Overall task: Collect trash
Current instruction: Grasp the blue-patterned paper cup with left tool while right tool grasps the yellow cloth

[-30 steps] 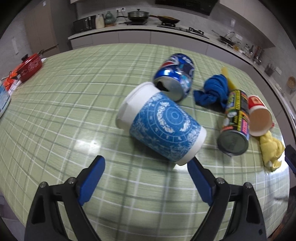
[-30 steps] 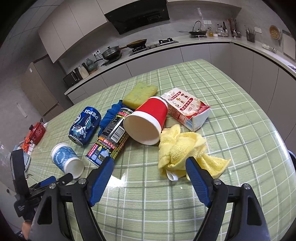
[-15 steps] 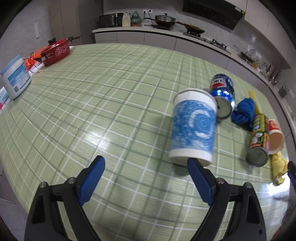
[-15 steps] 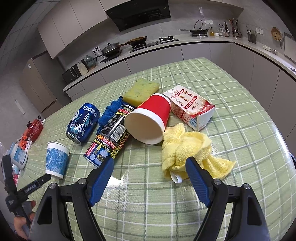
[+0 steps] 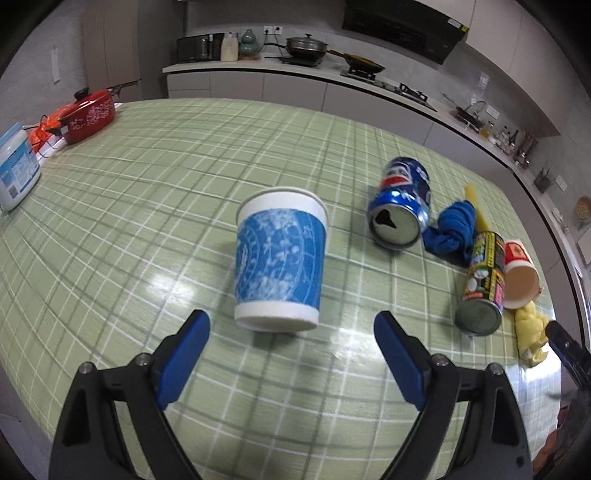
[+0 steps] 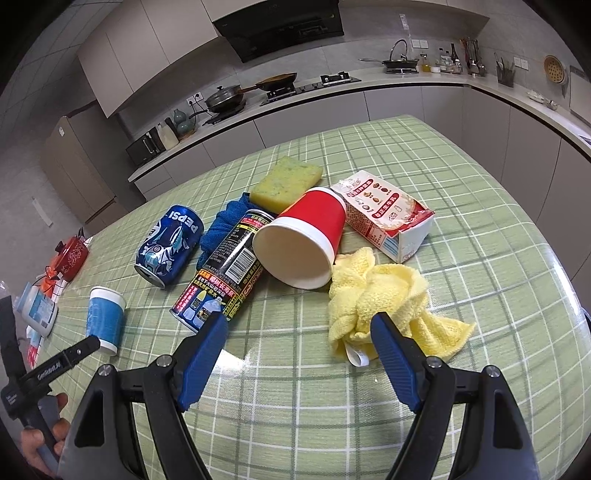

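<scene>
Left wrist: left gripper (image 5: 291,338) spread before upright blue cup (image 5: 280,258); right gripper (image 6: 299,341) spread, empty

Home kitchen. Long pale countertop (image 6: 406,79) curving along the back and right walls, with flat-fronted cabinets below. Black range hood (image 6: 280,27) above a gas hob (image 6: 334,78), a lidded pot (image 6: 225,99) and a frying pan (image 6: 277,79) on the burners. Sink tap (image 6: 399,46) farther right, next to bottles and a utensil holder (image 6: 504,70). Toaster oven (image 5: 195,49) and a ceramic jar (image 5: 248,43) at the counter's left end. Tall refrigerator (image 6: 77,166) in the corner. Nearer, a surface (image 6: 480,258) under a green checked cloth, with a red lidded casserole pot (image 5: 88,114) at its far edge.
</scene>
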`<state>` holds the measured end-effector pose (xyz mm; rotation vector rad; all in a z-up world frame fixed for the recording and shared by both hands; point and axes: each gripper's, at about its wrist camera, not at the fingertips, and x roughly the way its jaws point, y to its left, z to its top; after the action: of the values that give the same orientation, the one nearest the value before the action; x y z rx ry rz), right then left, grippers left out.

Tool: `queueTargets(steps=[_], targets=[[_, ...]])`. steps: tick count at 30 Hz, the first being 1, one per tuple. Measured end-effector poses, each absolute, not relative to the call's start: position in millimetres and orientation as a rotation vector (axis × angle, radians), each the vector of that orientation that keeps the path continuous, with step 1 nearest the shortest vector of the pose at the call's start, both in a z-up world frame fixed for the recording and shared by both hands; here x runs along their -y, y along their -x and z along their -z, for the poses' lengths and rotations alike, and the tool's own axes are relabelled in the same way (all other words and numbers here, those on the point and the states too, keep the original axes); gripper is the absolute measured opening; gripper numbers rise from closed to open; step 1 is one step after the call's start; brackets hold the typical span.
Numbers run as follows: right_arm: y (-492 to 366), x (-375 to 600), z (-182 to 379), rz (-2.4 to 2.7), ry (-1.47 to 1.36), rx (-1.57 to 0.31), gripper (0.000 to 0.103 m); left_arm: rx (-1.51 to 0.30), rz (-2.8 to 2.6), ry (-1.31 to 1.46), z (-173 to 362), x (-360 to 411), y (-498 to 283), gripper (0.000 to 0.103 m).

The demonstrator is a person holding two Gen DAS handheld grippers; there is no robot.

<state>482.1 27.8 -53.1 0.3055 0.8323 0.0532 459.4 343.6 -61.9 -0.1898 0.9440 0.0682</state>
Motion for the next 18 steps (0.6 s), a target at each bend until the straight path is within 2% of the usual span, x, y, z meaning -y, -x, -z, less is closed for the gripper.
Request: queueTargets(steps=[12, 14, 15, 16, 18], targets=[[-490.7, -30.6, 60.0, -0.018, -0.294, -0.852, 0.082, -0.995, -0.018, 0.153, 77.2, -366.5, -498.9, 0.091], [-492.1, -28.7, 61.9, 0.002, -0.290, -0.851, 0.082, -1.007, 0.021, 0.165, 82.5, -363.6, -500.5, 0.084], [-493.2, -27.4, 62.9, 0.012, -0.286, -0.852, 0.082, -1.017, 0.042, 0.181, 85.7, -363.3, -501.1, 0.069], [-494.4, -26.3, 64.3, 0.021, -0.280, -0.855, 0.082, -1.032, 0.053, 0.192, 89.0, -362.9, -501.8, 0.062], [-493.6, -22.7, 64.3, 0.036, -0.280, -0.852, 0.082, -1.019, 0.053, 0.198, 88.7, -362.1, -499.8, 0.061]])
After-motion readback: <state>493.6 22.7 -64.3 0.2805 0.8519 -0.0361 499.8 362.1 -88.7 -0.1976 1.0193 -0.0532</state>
